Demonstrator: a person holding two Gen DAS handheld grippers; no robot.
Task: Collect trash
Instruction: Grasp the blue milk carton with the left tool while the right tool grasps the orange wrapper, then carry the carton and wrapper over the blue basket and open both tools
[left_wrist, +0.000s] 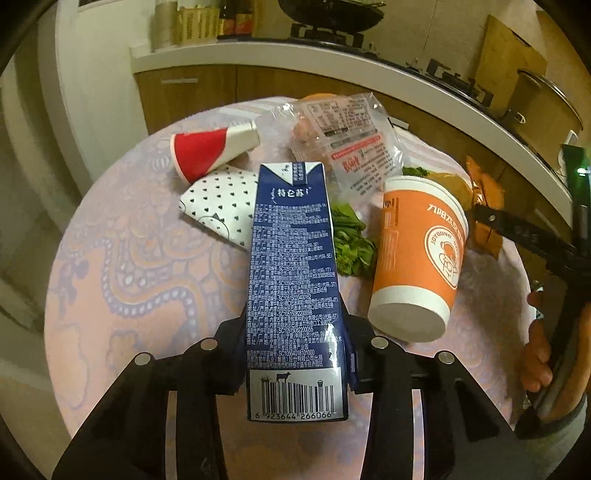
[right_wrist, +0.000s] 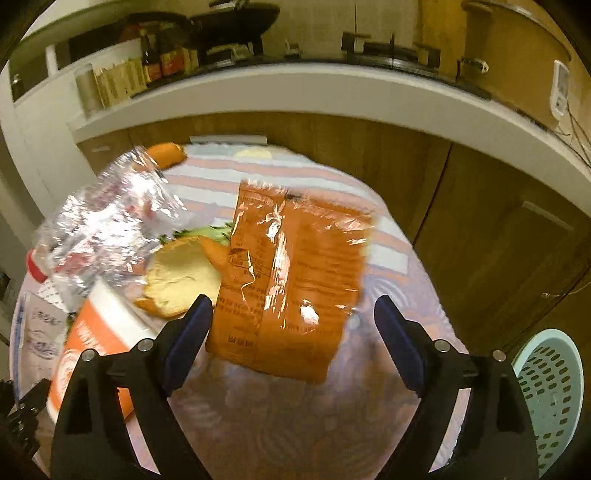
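Observation:
My left gripper (left_wrist: 295, 350) is shut on a blue milk carton (left_wrist: 291, 280), held above the round table (left_wrist: 129, 258). Beyond it lie a red and white paper cup (left_wrist: 210, 151), a white dotted wrapper (left_wrist: 221, 206), a clear plastic bag (left_wrist: 351, 147), green vegetable scraps (left_wrist: 351, 240) and an orange paper cup (left_wrist: 421, 258) on its side. My right gripper (right_wrist: 291, 325) is open, its jaws on either side of an orange snack wrapper (right_wrist: 291, 280) that lies on the table. A bread piece (right_wrist: 181, 280) and the clear bag (right_wrist: 107, 225) lie to its left.
A light blue perforated basket (right_wrist: 550, 391) stands on the floor at the lower right of the table. Wooden cabinets (right_wrist: 480, 229) under a white counter (right_wrist: 295, 92) run behind the table. A carrot (right_wrist: 166, 153) lies at the table's far edge.

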